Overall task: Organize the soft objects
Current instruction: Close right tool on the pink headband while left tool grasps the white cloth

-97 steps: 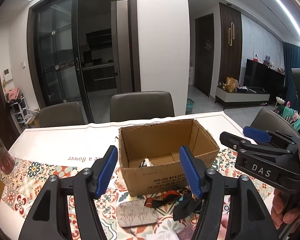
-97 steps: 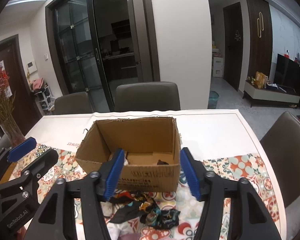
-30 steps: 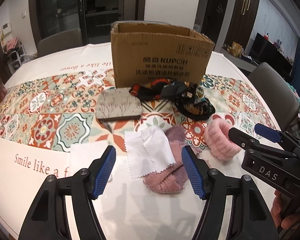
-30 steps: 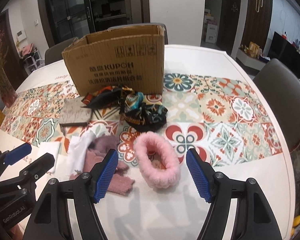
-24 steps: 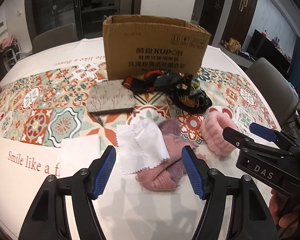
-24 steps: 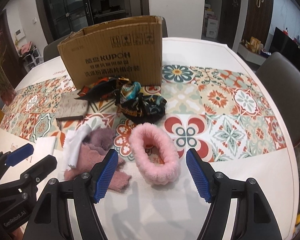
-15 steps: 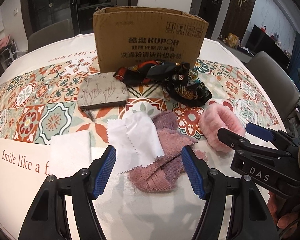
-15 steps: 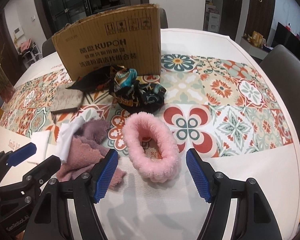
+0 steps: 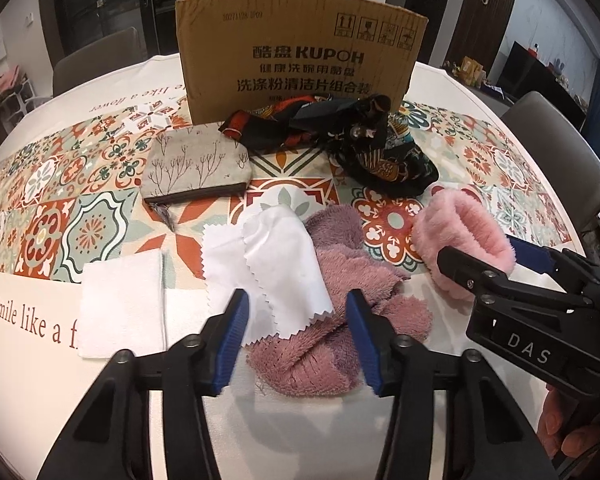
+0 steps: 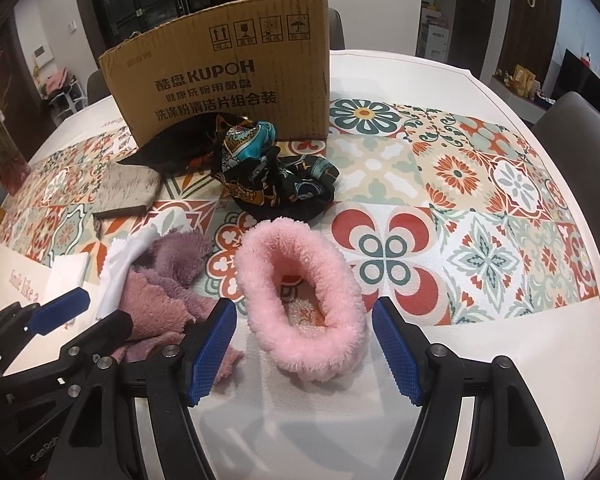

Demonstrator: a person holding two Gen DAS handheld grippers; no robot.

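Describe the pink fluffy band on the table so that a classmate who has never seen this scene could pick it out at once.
Start at the cardboard box standing on the patterned tablecloth. In front of it lies a dark silk scarf, and nearer still, the pink fluffy band. It is the only closed ring there, paler pink than the flat mauve towel beside it.
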